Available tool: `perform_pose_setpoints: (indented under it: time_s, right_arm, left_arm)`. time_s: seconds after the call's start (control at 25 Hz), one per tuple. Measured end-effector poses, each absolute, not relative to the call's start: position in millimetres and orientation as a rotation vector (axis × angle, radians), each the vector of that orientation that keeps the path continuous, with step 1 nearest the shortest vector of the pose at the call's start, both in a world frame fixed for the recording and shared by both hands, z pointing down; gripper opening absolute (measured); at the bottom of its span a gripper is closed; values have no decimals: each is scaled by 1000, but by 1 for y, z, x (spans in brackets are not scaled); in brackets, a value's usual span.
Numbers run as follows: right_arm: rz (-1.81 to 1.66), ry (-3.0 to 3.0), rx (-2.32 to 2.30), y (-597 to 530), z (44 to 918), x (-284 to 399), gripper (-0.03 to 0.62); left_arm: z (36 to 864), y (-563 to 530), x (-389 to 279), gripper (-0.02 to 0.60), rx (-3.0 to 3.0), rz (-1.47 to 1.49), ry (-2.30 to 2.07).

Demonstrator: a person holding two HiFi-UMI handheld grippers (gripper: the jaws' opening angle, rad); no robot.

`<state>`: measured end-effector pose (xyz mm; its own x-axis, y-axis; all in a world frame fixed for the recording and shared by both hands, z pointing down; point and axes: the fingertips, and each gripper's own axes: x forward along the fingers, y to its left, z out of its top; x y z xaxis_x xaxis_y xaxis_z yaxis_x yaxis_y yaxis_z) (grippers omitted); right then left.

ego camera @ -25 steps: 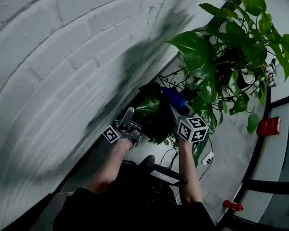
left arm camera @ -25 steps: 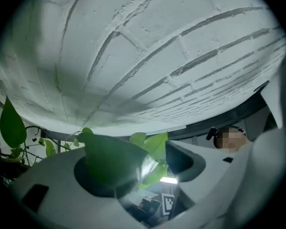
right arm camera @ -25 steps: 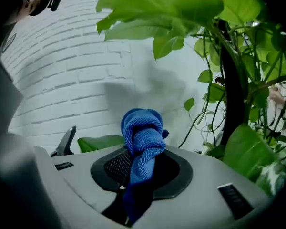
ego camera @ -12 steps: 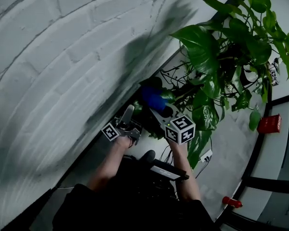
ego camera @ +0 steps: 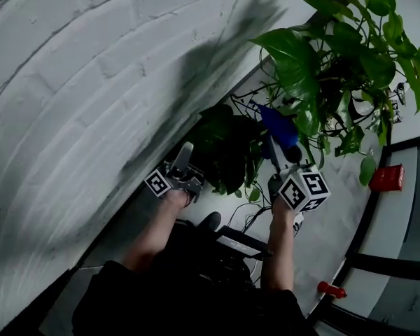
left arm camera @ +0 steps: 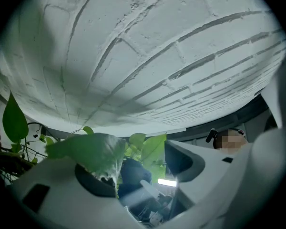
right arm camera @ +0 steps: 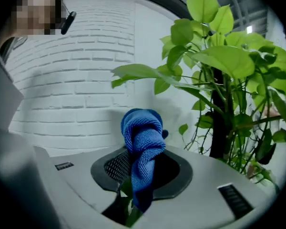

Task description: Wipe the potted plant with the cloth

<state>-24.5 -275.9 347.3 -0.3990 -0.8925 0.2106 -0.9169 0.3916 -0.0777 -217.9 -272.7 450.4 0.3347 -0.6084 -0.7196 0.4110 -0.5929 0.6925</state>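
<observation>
1. Cloth (right arm camera: 143, 147), blue with a nubby weave, is bunched into a knotted lump at the lower centre of the right gripper view. The right claw (right arm camera: 144, 175) clamps tight on it, and a sliver of green shows beneath.
2. Left claw (left arm camera: 138, 173) stands wide, with a broad, soft-edged leaf (left arm camera: 88, 151) drooping over its left jaw into the gap.
3. Potted plant (ego camera: 336, 54) fills the upper right of the head view. Its glossy, heart-shaped leaves hang on thin trailing stems, and the cloth sits at its lower left fringe.
4. Between the two claws at frame centre lies a dark mass; I cannot tell pot from shaded foliage there.
5. White brick wall (ego camera: 91, 82), rough and grooved, closes off the whole left side, just beyond the left claw.
6. Open pale floor (ego camera: 336, 208) lies at lower right, with black cables (ego camera: 252, 219) below the plant and a red box (ego camera: 387, 179) near the right edge.
</observation>
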Motion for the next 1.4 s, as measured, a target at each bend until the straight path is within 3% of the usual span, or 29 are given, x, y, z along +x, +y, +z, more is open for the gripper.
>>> perform_pose_setpoints:
  time_s: [0.4, 0.96, 1.16, 1.4]
  right_arm:
    - [570, -2426, 1459, -308, 444, -68, 120]
    - [621, -2536, 1058, -284, 458, -164, 120]
    - [514, -2680, 1118, -285, 398, -148, 120]
    - [357, -2545, 1443, -307, 362, -78, 120]
  left_arm:
    - [441, -268, -228, 299, 1709, -1459, -175]
    - [448, -264, -236, 297, 1700, -1459, -185]
    - [450, -267, -237, 296, 1703, -1461, -186]
    - [449, -266, -240, 296, 1685, -1477, -193]
